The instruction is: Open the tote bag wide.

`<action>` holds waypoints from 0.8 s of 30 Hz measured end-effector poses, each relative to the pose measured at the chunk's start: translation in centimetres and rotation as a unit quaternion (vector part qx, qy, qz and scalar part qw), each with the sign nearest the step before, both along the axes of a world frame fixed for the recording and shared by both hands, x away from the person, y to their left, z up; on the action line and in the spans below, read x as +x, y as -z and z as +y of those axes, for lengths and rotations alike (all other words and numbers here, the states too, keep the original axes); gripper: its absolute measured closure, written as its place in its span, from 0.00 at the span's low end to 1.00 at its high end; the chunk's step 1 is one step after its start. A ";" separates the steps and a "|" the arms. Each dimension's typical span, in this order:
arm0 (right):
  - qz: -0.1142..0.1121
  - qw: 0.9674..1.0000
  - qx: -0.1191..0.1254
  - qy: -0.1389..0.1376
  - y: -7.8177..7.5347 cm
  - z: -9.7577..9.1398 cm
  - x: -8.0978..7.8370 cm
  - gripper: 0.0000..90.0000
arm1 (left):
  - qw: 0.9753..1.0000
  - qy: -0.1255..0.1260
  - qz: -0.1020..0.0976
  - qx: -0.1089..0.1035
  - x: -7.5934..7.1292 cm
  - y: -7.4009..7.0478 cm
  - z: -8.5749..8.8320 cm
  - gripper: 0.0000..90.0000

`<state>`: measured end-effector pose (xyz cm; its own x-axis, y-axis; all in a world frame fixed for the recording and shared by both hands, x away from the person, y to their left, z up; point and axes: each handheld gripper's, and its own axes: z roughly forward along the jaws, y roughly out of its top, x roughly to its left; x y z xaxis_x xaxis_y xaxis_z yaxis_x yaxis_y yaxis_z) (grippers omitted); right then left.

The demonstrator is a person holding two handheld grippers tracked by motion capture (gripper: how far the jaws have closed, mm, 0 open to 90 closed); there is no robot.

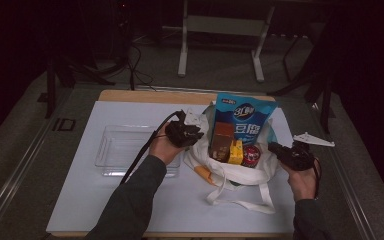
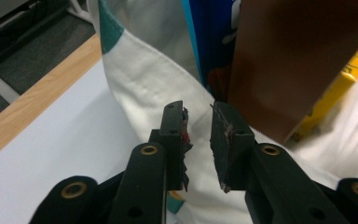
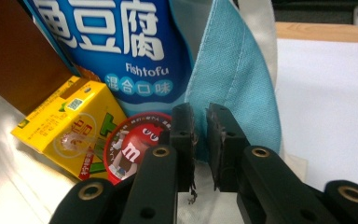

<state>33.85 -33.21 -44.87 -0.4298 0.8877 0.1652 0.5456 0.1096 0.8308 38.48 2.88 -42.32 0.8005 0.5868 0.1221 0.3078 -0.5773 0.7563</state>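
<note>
A white tote bag (image 1: 240, 175) lies open on the white mat, its teal lining (image 3: 233, 84) showing in the right gripper view. Inside stand a blue Fishtofu pouch (image 1: 245, 117), a brown box (image 1: 222, 135), a yellow carton (image 1: 236, 152) and a red M&M tin (image 1: 251, 156). My left gripper (image 1: 197, 134) is at the bag's left rim, and its jaws (image 2: 197, 107) stand narrowly apart with white fabric (image 2: 140, 84) between them. At the right rim, my right gripper (image 1: 272, 147) has the lining's edge running down between its nearly closed jaws (image 3: 199, 109).
A clear plastic tray (image 1: 125, 150) sits on the mat just left of my left hand. The bag's straps (image 1: 240, 200) trail toward the front edge. The wooden table edge (image 1: 150, 96) runs along the back, with metal stand legs (image 1: 182, 55) on the floor beyond.
</note>
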 end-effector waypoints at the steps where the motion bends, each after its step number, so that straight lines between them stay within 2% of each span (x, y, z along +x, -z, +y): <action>1: 0.001 1.000 -0.002 0.000 0.1 0.1 0.1 0.91 | 1.000 0.000 0.002 0.005 0.2 0.3 -0.2 0.85; 4: 0.009 1.000 -0.004 0.000 0.5 0.2 0.5 0.91 | 0.999 -0.008 0.019 0.032 0.9 1.3 -1.0 0.87; 7: 0.020 1.000 -0.002 0.002 1.0 0.2 0.9 0.92 | 0.997 -0.015 0.035 0.060 1.7 2.1 -1.7 0.88; 12: 0.035 0.999 -0.005 0.009 2.1 0.0 1.6 0.92 | 0.994 -0.020 0.043 0.098 2.3 2.8 -2.7 0.88; 15: 0.042 0.999 0.007 0.015 2.6 -0.4 2.0 0.93 | 0.993 -0.024 0.049 0.106 2.6 3.2 -2.9 0.88; 17: 0.043 0.999 0.007 0.016 2.8 -0.5 2.1 0.93 | 0.992 -0.027 0.054 0.113 2.8 3.6 -2.9 0.89; 21: 0.049 0.998 0.006 0.024 3.3 -0.7 2.6 0.93 | 0.991 -0.033 0.068 0.109 3.2 4.2 -2.9 0.89; 24: 0.054 0.998 0.006 0.030 4.0 -0.8 2.9 0.93 | 0.990 -0.034 0.067 0.117 3.3 4.5 -3.1 0.89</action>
<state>36.72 -34.02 -48.86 -0.3542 0.9095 0.2178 0.6378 0.0646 0.7675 41.74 -0.22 -46.83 0.7778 0.6084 0.1574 0.4406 -0.7065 0.5538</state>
